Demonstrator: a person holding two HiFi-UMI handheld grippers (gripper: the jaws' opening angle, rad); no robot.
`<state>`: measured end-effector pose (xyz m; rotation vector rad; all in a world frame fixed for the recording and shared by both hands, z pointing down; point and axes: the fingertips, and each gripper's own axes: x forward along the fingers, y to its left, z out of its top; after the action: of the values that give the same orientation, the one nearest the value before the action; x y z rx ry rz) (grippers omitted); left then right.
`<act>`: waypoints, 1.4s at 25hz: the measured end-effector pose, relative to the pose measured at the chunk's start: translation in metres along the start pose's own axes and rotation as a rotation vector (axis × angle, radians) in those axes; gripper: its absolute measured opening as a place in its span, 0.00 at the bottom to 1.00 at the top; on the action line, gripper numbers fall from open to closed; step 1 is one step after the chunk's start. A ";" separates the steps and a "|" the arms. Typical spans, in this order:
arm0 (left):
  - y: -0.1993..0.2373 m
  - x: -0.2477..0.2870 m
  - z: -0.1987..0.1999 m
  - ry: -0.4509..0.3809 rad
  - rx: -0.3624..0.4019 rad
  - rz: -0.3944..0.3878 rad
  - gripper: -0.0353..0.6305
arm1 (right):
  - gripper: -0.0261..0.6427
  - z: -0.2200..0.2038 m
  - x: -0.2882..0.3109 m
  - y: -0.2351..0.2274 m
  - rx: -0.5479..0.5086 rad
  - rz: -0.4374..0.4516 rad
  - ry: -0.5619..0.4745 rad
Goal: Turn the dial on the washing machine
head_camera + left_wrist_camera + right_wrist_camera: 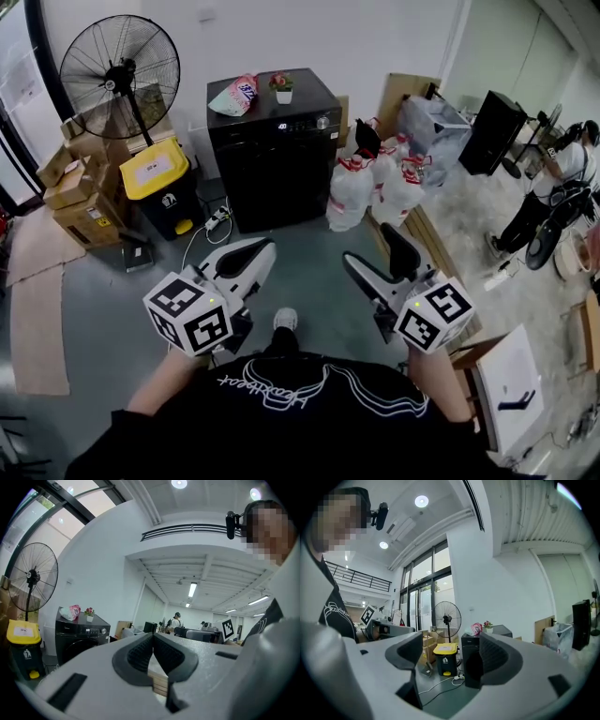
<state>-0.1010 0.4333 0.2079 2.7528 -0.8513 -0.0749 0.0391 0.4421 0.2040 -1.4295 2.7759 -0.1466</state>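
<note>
Left gripper (263, 247): white jaws together at the tips, holding nothing. Right gripper (369, 246): jaws wide apart, nothing between them. Both point level at the black front-loading washing machine (272, 159), which stands well ahead of them. The small round silver dial (322, 122) is on the machine's top control strip, ahead and between the two grippers, untouched. Lit white digits beside the dial are too small to read. Pink packet (234, 95) on the machine top has blue print, unreadable. Yellow-lidded black bin (165, 183), left of the left gripper, has a white label, text illegible. Black-and-white square markers are on both grippers' cubes.
</note>
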 end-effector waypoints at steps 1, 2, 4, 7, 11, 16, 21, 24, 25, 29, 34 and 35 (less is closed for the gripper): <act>0.010 0.007 0.001 0.003 -0.003 -0.002 0.06 | 0.59 -0.001 0.008 -0.008 0.004 -0.007 0.003; 0.020 0.015 0.002 0.005 -0.006 -0.004 0.06 | 0.59 -0.002 0.018 -0.017 0.009 -0.014 0.006; 0.043 0.032 0.006 0.009 -0.011 -0.007 0.06 | 0.59 -0.003 0.038 -0.035 0.020 -0.026 0.013; 0.082 0.062 0.012 0.024 -0.027 -0.006 0.06 | 0.59 -0.005 0.074 -0.063 0.039 -0.038 0.032; 0.138 0.104 0.011 0.065 -0.049 -0.004 0.06 | 0.59 -0.013 0.124 -0.106 0.077 -0.065 0.062; 0.209 0.152 0.010 0.091 -0.062 0.021 0.06 | 0.59 -0.028 0.189 -0.157 0.105 -0.090 0.103; 0.273 0.195 0.011 0.105 -0.069 0.024 0.06 | 0.59 -0.042 0.249 -0.196 0.089 -0.102 0.149; 0.300 0.214 0.012 0.104 -0.083 0.017 0.06 | 0.59 -0.051 0.268 -0.211 0.091 -0.107 0.173; 0.307 0.219 0.013 0.103 -0.087 0.018 0.06 | 0.59 -0.053 0.272 -0.216 0.094 -0.112 0.177; 0.328 0.237 0.010 0.108 -0.081 0.023 0.06 | 0.58 -0.063 0.280 -0.235 0.088 -0.144 0.193; 0.345 0.246 -0.002 0.119 -0.093 0.048 0.06 | 0.57 -0.074 0.295 -0.254 0.059 -0.171 0.216; 0.349 0.247 -0.004 0.119 -0.102 0.056 0.06 | 0.57 -0.076 0.298 -0.256 0.053 -0.170 0.217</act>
<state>-0.0875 0.0180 0.3095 2.6072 -0.8673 0.0547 0.0692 0.0574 0.3115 -1.7311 2.7830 -0.3975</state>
